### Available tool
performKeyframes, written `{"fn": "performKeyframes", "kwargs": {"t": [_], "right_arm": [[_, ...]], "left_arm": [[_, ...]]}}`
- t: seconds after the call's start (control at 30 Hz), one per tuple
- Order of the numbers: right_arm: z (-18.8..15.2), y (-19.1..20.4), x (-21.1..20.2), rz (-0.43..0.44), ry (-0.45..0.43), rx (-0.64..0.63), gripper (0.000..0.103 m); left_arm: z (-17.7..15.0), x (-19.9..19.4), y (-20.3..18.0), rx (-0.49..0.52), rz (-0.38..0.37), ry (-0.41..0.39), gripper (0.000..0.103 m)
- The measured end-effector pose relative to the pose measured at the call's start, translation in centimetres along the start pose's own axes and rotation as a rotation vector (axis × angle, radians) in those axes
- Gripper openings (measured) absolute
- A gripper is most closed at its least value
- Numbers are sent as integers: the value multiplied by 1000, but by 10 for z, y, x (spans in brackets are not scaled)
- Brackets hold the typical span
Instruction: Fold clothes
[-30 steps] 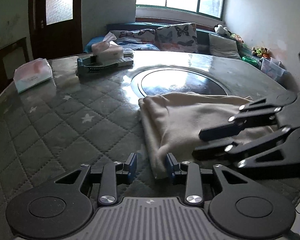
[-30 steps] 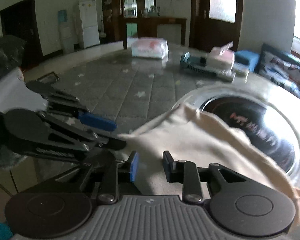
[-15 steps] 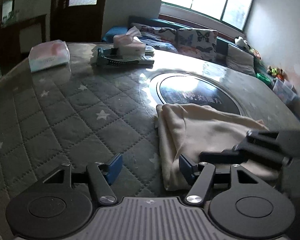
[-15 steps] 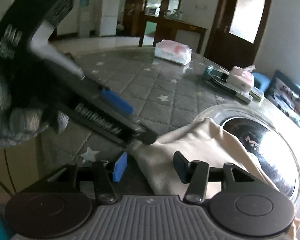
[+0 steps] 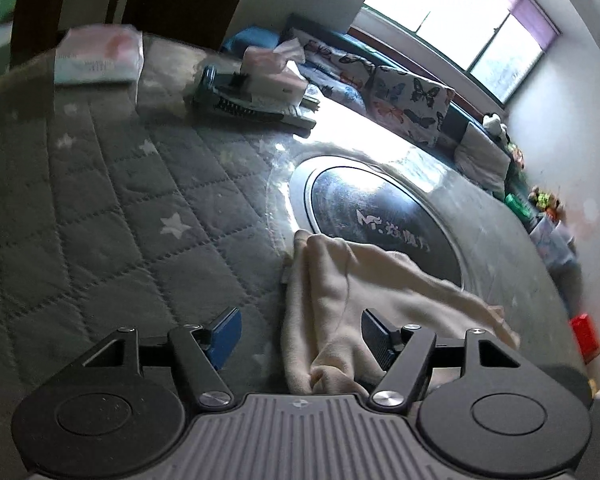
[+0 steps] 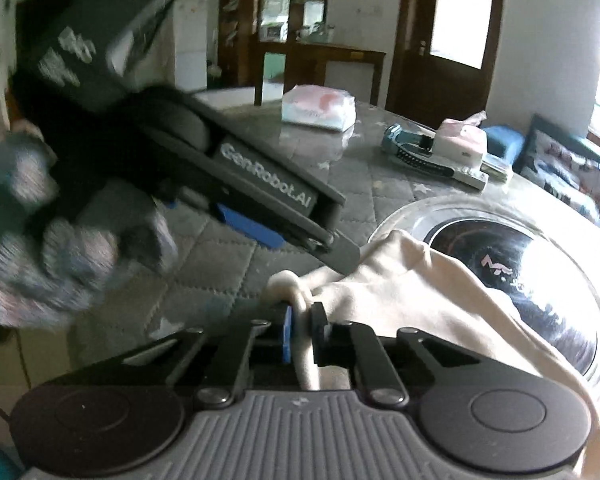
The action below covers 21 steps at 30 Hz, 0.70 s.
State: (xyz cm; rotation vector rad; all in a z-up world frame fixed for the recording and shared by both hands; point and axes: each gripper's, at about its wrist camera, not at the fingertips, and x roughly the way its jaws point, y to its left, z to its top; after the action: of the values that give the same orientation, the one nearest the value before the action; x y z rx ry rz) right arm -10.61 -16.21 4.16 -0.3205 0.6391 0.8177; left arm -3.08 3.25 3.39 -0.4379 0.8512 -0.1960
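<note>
A cream garment (image 5: 356,288) lies folded on the quilted grey table cover, partly over the dark round turntable (image 5: 380,216). My left gripper (image 5: 298,334) is open wide, its jaws on either side of the garment's near bunched corner. My right gripper (image 6: 300,334) is shut on a bunched corner of the cream garment (image 6: 420,292) and lifts it slightly. The left gripper (image 6: 260,200) shows in the right wrist view, tilted, close above that corner, held by a gloved hand.
A wrapped tissue pack (image 5: 100,56) and a tissue box on a dark tray (image 5: 260,92) sit at the far side of the table. A sofa with butterfly cushions (image 5: 412,96) stands under the window. A red object (image 5: 586,336) is at the right edge.
My right gripper has closed on the garment's corner. My left gripper has opened wider, tilted and moved in over the same corner.
</note>
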Motion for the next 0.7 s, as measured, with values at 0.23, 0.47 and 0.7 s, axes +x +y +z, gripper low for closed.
{"fn": "performKeyframes", "kwargs": {"t": [0.23,0.47,0.7], "right_arm": [[4,-20,-25,52,-69,132,4],[0,-24,-36,77,-97,169,4],[-10,-30,-41,68,-82,193,12]], "left_arm": [[9,21,-6,-86,-55,54,66],[8,39,-11,-122,-85,95,23],[7,40,-14,-89,-65,79,17]]}}
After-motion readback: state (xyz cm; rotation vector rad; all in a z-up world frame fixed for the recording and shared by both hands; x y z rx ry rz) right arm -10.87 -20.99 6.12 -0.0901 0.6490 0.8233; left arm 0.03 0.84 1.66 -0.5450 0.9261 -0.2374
